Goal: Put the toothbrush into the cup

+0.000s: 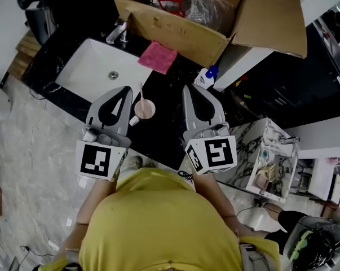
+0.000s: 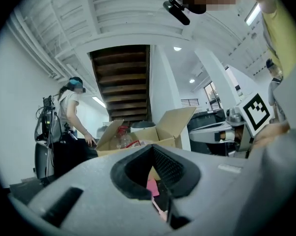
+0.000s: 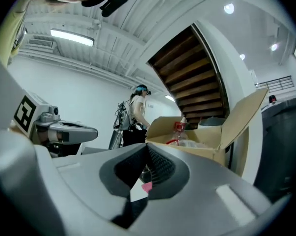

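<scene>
in the head view the toothbrush [image 1: 140, 94] stood in the cup [image 1: 145, 110], handle leaning out toward the far side. the cup sat on the black counter [image 1: 164, 131], just right of the sink [image 1: 93, 66] and between my two claws. the left gripper [image 1: 126, 89] and right gripper [image 1: 188, 88] both hung level above it, touching neither. i judged the drop done, so the job was to back away without clipping the cup, lifting straight rather than sweeping across it.

in the left gripper view the left gripper [image 2: 151, 146] was clenched on nothing, with a pink cloth [image 2: 152, 186] and a cardboard box [image 2: 138, 132] beyond its tips.

in the right gripper view the right gripper [image 3: 148, 146] was clenched and empty too, and the cup was out of sight, so i'd steer by the head view.
</scene>
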Available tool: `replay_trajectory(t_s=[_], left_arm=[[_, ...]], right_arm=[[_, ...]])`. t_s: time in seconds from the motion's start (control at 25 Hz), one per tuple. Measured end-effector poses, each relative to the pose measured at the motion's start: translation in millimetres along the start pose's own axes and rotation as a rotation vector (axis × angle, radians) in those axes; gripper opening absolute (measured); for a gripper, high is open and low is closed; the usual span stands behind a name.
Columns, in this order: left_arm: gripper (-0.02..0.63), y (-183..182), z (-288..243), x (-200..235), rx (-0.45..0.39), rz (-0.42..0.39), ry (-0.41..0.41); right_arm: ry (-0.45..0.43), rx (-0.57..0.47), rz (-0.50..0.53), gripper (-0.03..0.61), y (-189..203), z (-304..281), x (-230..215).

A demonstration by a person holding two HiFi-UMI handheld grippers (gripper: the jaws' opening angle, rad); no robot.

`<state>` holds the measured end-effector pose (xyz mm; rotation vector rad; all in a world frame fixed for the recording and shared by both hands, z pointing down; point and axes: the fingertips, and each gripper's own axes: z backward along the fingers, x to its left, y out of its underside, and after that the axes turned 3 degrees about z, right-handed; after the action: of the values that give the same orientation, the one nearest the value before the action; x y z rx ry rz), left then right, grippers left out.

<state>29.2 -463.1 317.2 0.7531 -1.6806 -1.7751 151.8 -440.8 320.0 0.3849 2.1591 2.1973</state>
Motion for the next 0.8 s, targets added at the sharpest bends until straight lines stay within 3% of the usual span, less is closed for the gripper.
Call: replay_trajectory(t_s=[0.32, 0.8], left_arm=[[0.003, -35.5, 10.0, -8.9, -0.034, -0.045, -0.045], [0.003, -30.5, 13.2, -18.6, -0.02, -0.045, -0.075]], right_arm=[[0.076, -0.1, 0.008, 0.012, -45.1, 29.6, -22.1], [0.033, -0.08, 0.007, 0.011, -35.0, 35.7, -21.9]])
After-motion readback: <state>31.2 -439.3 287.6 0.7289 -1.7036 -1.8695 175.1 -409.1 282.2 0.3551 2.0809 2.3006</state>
